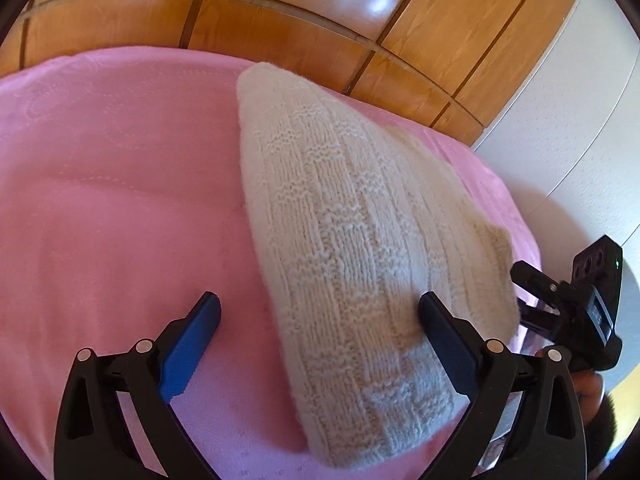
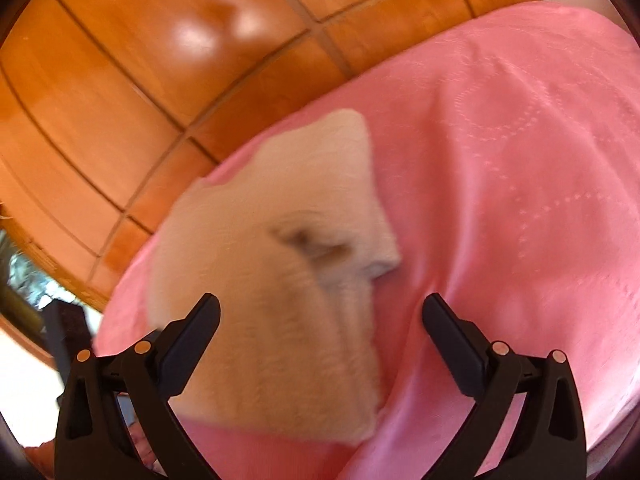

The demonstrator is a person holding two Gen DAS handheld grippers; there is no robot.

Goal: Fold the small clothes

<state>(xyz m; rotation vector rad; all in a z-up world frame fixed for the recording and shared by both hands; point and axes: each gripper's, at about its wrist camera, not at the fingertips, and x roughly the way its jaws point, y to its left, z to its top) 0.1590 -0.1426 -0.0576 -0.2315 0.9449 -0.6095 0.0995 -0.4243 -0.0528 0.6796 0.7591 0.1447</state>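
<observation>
A cream knitted garment [image 1: 360, 248] lies folded on a pink cloth [image 1: 120, 200]. My left gripper [image 1: 320, 312] is open just above it, its right finger [image 1: 444, 336] over the knit and its left finger [image 1: 192, 340] over the pink cloth. In the right wrist view the same garment [image 2: 280, 300] is blurred, with a folded flap near its middle. My right gripper [image 2: 320, 316] is open over the garment's near edge and holds nothing. It also shows in the left wrist view [image 1: 576, 304] at the garment's right end.
The pink cloth [image 2: 520, 200] covers a raised surface. A glossy wooden panelled wall [image 1: 280, 12] runs behind it. A white wall [image 1: 560, 140] stands at the right. The person's hand [image 1: 588, 392] shows at the lower right.
</observation>
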